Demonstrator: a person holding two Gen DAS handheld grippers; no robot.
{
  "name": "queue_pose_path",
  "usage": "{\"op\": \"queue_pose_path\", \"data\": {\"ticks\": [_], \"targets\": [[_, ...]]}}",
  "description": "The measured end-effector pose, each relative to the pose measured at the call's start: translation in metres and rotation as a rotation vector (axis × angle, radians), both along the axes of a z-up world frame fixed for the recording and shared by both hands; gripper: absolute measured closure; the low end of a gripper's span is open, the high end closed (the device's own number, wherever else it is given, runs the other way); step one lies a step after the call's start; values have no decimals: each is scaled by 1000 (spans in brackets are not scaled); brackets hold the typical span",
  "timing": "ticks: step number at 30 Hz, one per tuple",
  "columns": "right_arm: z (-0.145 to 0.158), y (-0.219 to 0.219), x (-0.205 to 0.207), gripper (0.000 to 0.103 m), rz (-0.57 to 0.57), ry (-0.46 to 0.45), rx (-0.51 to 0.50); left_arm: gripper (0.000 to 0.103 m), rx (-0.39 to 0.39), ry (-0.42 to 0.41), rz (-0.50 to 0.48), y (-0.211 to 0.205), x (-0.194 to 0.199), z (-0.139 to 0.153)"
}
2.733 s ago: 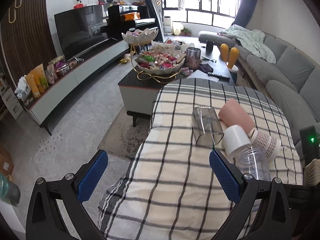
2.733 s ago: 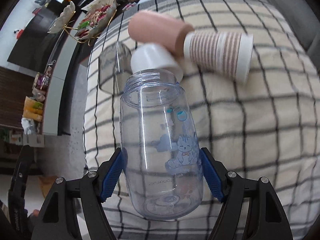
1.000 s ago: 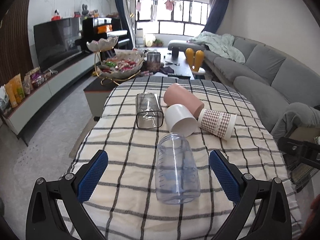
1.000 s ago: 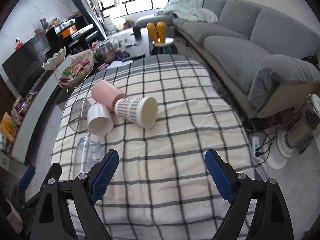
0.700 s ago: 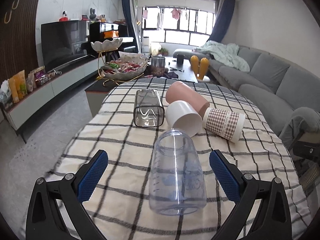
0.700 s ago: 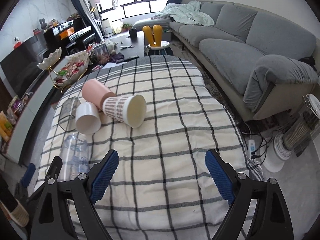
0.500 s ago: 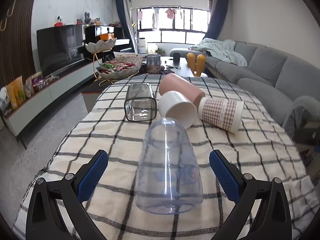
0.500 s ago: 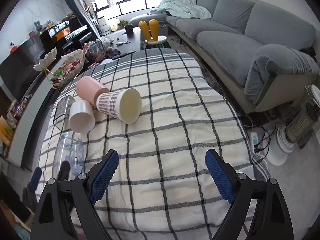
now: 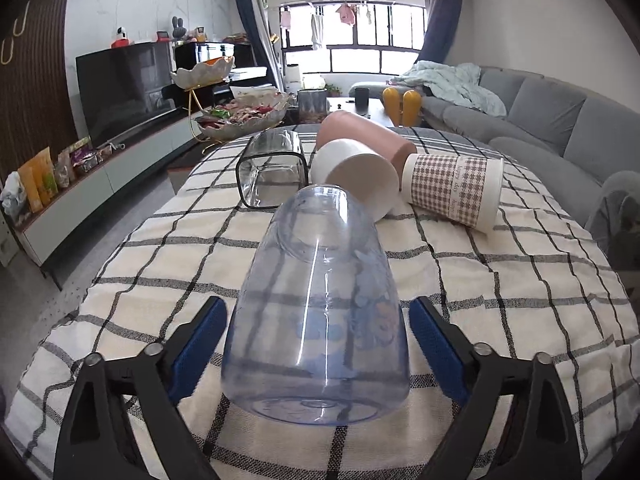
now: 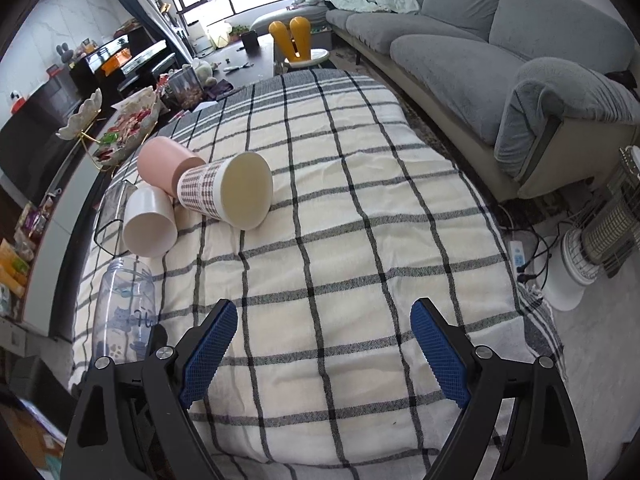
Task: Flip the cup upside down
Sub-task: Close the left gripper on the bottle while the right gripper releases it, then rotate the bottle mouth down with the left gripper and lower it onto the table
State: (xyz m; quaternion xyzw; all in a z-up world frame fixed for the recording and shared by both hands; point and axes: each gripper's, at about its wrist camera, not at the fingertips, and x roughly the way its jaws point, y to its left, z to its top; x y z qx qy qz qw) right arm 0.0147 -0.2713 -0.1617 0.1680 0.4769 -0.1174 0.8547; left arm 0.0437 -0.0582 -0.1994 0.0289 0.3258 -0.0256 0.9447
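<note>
A clear bluish plastic cup (image 9: 320,304) lies on its side on the checked tablecloth (image 9: 500,280), mouth pointing away, base toward the camera. My left gripper (image 9: 318,344) is open with its blue pads on either side of the cup's wide base, not touching. The cup also shows at the left in the right wrist view (image 10: 124,312). My right gripper (image 10: 324,352) is open and empty above the cloth, right of the cup.
Behind the clear cup lie a square glass tumbler (image 9: 274,174), a white cup (image 9: 354,176), a pink cup (image 9: 364,136) and a checked paper cup (image 9: 454,188), all on their sides. A grey sofa (image 10: 460,60) stands right, a heater (image 10: 600,236) on the floor.
My left gripper has moved forward and lower so the clear cup now lies between its open fingers. My right gripper let go of the cup earlier and has drawn back to the right.
</note>
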Motion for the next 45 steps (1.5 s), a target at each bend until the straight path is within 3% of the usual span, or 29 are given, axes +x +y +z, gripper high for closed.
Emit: {"op": "queue_pose_path", "data": {"ticks": [4,15,22,25,30,36,45], "targets": [[-2,-2,1,14,-8,2,-7,31,-5,13,-3,1,2,-1],[10,3,-3,14,2,-40,-49,31,-10,-11,-23,2,-1,9],[31,8,-10,14,11,-62,-50,32,-26,39,-86,2,-5,36],[48,10,-11,14,8,-62,-36,32,-16,119,-113,4,-1,55],[74,21,-5,14,13,-63,-25,32,70,218,-153,2,9,88],[94,31,0,14,27,-85,-16,32,123,397,-181,1,26,114],[91,30,23,14,34,-21,103,32,169,777,-234,-9,51,96]]}}
